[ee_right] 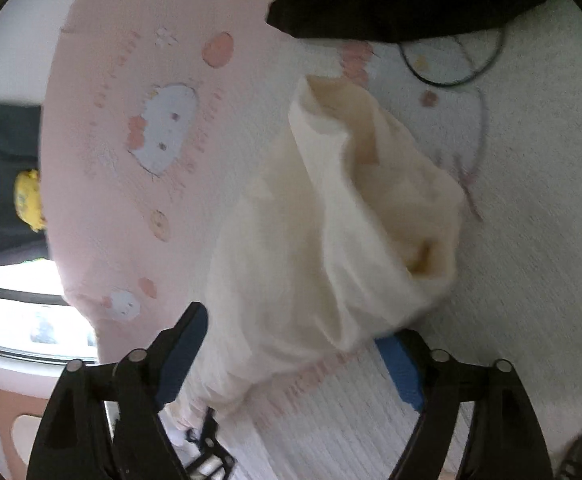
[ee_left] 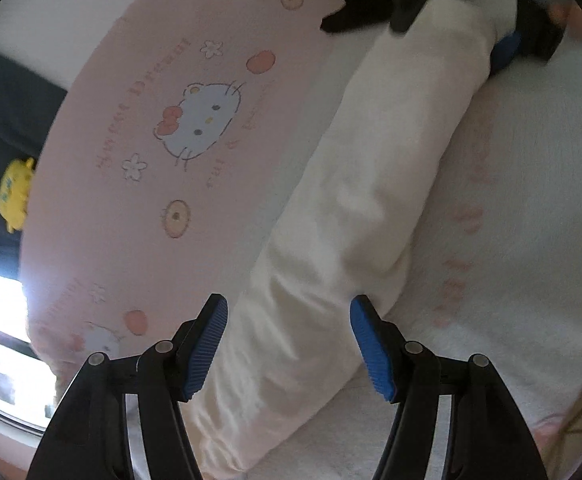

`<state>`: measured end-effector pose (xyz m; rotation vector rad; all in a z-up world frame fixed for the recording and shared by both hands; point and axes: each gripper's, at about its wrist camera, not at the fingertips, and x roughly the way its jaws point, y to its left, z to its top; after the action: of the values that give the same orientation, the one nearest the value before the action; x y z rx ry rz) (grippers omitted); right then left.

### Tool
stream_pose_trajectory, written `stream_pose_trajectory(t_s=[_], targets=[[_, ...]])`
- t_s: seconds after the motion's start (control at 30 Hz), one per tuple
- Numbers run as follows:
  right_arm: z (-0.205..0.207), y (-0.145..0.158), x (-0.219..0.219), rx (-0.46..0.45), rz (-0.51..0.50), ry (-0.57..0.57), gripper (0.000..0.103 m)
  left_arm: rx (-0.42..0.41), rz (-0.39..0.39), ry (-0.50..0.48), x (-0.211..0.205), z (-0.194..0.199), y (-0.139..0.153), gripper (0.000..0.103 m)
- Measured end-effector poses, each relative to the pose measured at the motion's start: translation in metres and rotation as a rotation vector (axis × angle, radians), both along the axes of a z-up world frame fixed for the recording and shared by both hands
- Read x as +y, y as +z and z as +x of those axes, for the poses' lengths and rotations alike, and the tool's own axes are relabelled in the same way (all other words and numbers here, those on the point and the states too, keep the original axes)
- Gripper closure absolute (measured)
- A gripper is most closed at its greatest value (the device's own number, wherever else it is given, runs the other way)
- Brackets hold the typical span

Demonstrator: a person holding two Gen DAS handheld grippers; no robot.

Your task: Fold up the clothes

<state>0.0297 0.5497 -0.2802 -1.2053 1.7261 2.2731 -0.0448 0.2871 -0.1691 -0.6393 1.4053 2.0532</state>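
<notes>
I count one cream cloth garment [ee_left: 331,216] on one pink cartoon-print blanket [ee_left: 139,128] — my left gripper [ee_left: 289,344] and right gripper [ee_right: 291,356] both spread, pinching nothing.

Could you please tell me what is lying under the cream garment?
The cream garment lies on a pink cartoon-cat bedspread. Whatever print or items sit directly beneath the cloth are covered.

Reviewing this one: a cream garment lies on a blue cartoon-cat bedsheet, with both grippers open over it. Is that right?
Not quite: the bedsheet is pink, not blue, as the left wrist view shows clearly. The rest holds: the cream garment lies on it, and the left gripper and right gripper are both open over it, pads not pressing on the cloth.
</notes>
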Motion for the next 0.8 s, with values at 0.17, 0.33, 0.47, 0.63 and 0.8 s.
stream_pose_trajectory(t_s=[0.17,0.33,0.47,0.63,0.8], targets=[[0.002,-0.009,0.019,0.01,-0.131,-0.066,0.017,0.0,-0.021,0.003,0.013,0.002,-0.015,0.041],[0.008,-0.008,0.022,0.023,-0.142,-0.09,0.015,-0.054,0.01,0.024,0.023,0.001,-0.019,0.042],[0.013,-0.005,0.017,0.051,-0.105,-0.122,0.015,-0.042,0.044,-0.009,0.033,0.009,-0.015,0.041],[0.02,-0.006,0.018,0.088,-0.144,-0.191,0.011,-0.023,0.04,-0.071,0.053,0.021,-0.02,0.041],[0.009,-0.001,0.018,0.068,-0.143,-0.132,0.0,0.022,0.01,-0.101,0.071,0.025,-0.032,0.041]])
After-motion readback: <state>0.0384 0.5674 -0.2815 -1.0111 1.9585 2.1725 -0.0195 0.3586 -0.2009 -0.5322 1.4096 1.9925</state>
